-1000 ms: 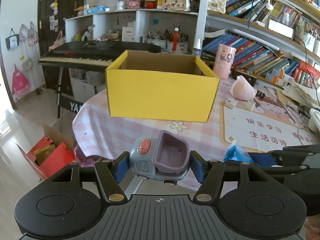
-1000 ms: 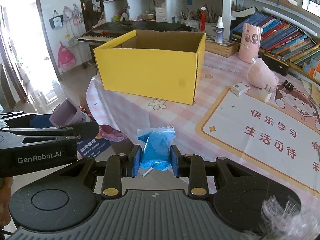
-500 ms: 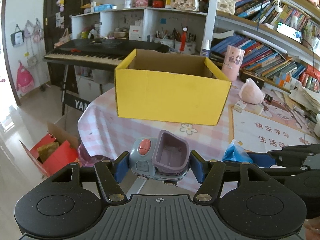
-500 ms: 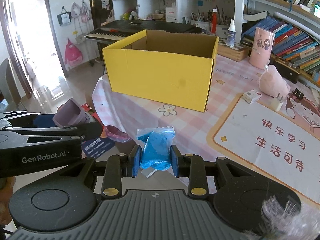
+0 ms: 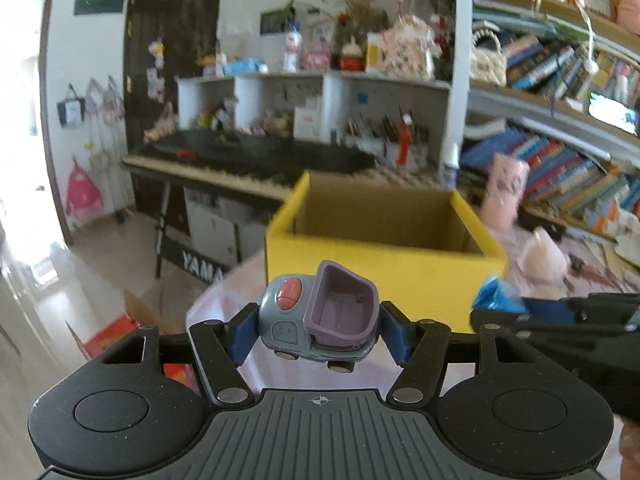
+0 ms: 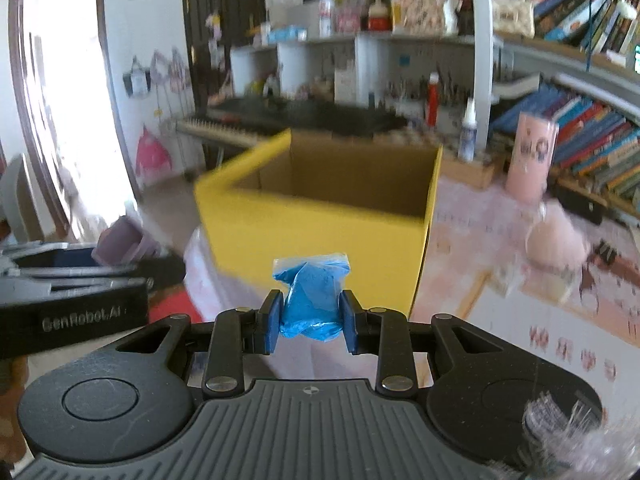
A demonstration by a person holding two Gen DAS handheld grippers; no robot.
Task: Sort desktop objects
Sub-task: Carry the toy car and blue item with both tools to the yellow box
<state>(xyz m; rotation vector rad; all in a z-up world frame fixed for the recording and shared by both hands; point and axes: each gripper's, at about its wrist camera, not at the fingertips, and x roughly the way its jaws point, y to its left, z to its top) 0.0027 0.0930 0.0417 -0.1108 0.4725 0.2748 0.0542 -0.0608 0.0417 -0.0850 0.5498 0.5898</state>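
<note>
My left gripper point(image 5: 318, 332) is shut on a grey toy truck point(image 5: 320, 314) with a purple tipper and a red button, held in the air short of the open yellow cardboard box point(image 5: 384, 264). My right gripper point(image 6: 310, 320) is shut on a small blue plastic bag point(image 6: 312, 300), also in the air just before the same yellow box point(image 6: 320, 240). The box stands on the pink checked tablecloth point(image 6: 460, 248) and its brown inside shows nothing. Each gripper shows at the edge of the other's view: the right gripper point(image 5: 560, 320) beside the left, the left gripper point(image 6: 80, 280) beside the right.
A pink cup point(image 6: 530, 160) and a pink soft toy point(image 6: 556, 240) sit on the table right of the box. Behind the box are a black keyboard point(image 5: 240, 156), cubby shelves and bookshelves point(image 5: 580, 184). A red carton point(image 5: 120, 332) lies on the floor to the left.
Both grippers rose and moved toward the yellow box, which is now closer and lower in both views, its inside showing. The truck and the blue bag stay gripped.
</note>
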